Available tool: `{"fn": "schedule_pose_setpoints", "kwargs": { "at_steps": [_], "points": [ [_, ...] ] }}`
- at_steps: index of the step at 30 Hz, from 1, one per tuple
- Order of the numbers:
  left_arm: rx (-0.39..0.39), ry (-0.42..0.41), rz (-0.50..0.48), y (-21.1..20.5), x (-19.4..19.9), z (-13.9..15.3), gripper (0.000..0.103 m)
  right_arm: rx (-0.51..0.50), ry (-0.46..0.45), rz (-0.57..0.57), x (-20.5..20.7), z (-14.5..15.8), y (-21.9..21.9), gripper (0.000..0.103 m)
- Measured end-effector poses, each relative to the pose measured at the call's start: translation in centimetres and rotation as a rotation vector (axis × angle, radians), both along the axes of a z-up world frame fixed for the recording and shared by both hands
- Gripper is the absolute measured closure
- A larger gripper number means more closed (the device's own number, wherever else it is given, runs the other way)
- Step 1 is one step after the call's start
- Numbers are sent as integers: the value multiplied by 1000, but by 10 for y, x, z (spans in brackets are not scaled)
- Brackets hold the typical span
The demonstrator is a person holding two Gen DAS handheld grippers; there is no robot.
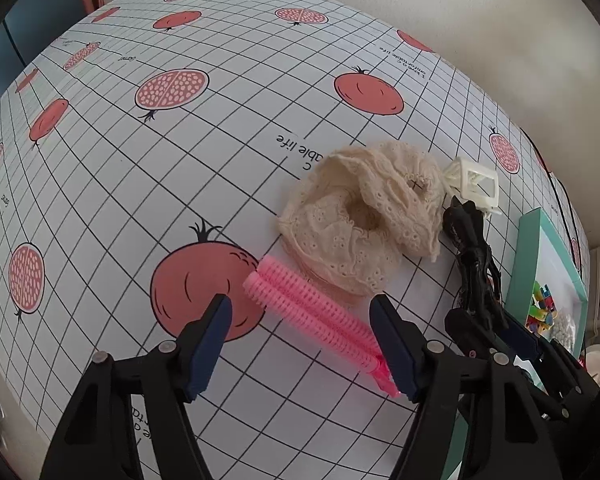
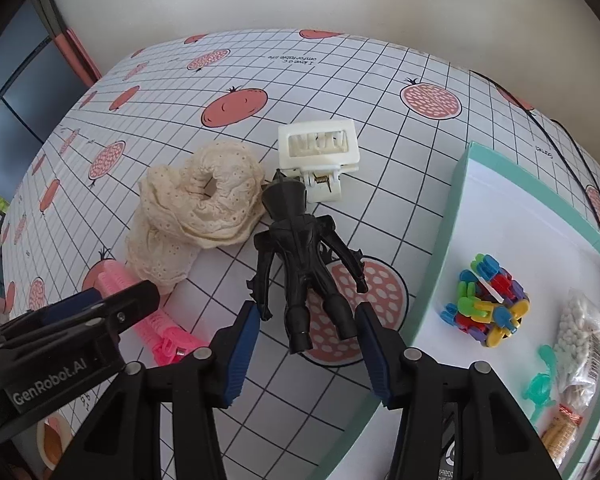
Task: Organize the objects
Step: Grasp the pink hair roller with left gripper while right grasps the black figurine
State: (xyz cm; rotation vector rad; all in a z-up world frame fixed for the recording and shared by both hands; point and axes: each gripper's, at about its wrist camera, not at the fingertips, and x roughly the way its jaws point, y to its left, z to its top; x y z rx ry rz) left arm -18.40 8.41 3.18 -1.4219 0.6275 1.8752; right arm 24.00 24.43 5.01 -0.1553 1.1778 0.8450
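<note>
The right tool (image 2: 306, 344) stood spread around the stiff, light black figure's (image 2: 304, 252) legs; the left tool (image 1: 300, 340) stood spread over the springy pink hair roller (image 1: 312, 308), best pinched mid-length.

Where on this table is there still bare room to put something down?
The tablecloth is bare on the far and left side, beyond the lace scrunchie and pink roller. The tray has free floor behind the colourful blocks. It is crowded where scrunchie, white clip and black figure bunch together beside the tray.

Left gripper (image 1: 304, 346) fingers straddle the pink hair roller (image 1: 312, 312), not clamped
</note>
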Motion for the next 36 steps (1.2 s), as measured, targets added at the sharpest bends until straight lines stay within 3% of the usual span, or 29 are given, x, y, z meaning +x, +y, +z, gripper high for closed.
{"fn": "schedule_pose_setpoints", "kwargs": {
  "at_steps": [6, 25, 34, 36],
  "points": [
    [7, -4, 19, 0, 0, 0, 37, 15, 5, -4, 0, 3, -4, 51],
    [-22, 98, -48, 10, 20, -2, 38, 46, 17, -55, 7, 8, -16, 51],
    [1, 42, -28, 9, 16, -1, 47, 48, 16, -60, 7, 8, -16, 51],
    [2, 33, -25, 7, 16, 0, 58, 49, 16, -62, 7, 8, -17, 51]
  ]
}}
